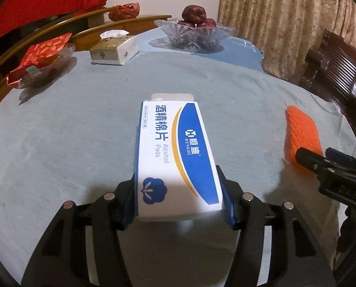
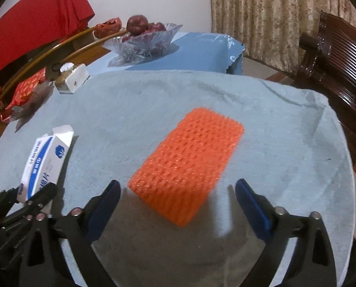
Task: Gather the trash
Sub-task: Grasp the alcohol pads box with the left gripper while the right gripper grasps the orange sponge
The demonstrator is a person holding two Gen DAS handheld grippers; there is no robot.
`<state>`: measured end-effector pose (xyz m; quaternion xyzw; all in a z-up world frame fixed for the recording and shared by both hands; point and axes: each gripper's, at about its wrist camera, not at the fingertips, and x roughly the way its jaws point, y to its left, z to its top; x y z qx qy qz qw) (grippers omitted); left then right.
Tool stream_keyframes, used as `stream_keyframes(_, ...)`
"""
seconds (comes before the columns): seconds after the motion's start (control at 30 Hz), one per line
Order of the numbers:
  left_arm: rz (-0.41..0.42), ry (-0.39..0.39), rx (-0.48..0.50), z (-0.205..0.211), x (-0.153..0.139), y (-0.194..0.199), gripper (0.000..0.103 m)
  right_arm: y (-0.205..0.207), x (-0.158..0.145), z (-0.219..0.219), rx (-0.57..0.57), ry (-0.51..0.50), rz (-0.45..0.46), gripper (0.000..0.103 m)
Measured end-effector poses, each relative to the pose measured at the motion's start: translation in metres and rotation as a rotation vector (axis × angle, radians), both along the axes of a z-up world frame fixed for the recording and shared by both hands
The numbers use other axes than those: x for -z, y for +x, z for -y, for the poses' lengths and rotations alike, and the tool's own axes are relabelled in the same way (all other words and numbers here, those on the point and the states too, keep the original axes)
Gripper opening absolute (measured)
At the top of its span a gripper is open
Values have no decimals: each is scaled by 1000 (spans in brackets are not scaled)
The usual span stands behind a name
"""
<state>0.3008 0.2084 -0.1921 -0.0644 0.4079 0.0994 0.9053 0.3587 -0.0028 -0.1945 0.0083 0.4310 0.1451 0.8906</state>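
My left gripper [image 1: 179, 201] clamped the alcohol pads box [image 1: 175, 153]; my right gripper [image 2: 178, 205] stood open, straddling the orange foam net [image 2: 187, 167] without contact.

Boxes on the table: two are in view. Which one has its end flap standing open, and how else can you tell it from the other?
The alcohol pads box: white and blue, clamped in the left tongs. The tissue box lies far back.

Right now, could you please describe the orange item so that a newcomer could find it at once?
Start at the table under its pale blue cloth. The sponge lies flat near its front edge, right of the white box, between the open right tongs. It alone is bright orange with a knobbly mesh surface.
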Motion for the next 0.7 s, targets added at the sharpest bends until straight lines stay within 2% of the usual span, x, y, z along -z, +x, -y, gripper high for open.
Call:
stream_keyframes(0.13,4,-4,-14,-8,-1,-2,55,1,2,3,-10,11,-19,61)
stream_keyframes(0.2,5,-5,-20,-12,-1,-3,55,1,1,4,-21,16,-21,37)
stream_keyframes(0.3,9,-9,-24,-13,-3,-4,55,2,-1,6,-42,26,-29,21)
stream_keyframes(0.7,53,24,19,11,-37,-25,55,-34,-43,26,-65,56,50,18)
